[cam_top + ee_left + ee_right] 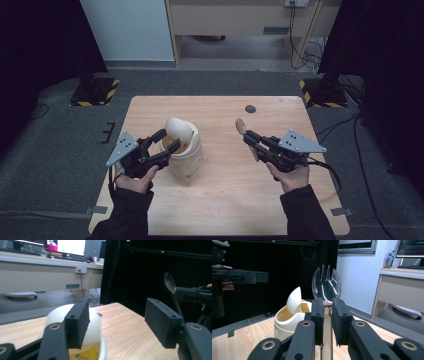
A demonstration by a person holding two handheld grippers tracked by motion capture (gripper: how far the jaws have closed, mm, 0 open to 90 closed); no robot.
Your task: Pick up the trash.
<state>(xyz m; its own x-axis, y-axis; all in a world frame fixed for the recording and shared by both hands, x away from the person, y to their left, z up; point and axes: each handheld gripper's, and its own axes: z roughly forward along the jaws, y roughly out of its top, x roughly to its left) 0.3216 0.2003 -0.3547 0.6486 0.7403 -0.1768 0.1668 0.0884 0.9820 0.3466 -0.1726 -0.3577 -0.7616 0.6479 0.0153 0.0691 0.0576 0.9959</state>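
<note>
clear plastic spork pinched in right gripper; left gripper spread beside round cream container.

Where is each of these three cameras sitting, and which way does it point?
High view: above the person's side, looking down on the table; forearms, both hands show.
Left gripper view: rides the left gripper, facing the cup, jaws apart.
Right gripper view: rides the right gripper, jaws clamping a clear spork.
Shared: every view shows cup and spork.

Left gripper agape (right clamped)
</note>
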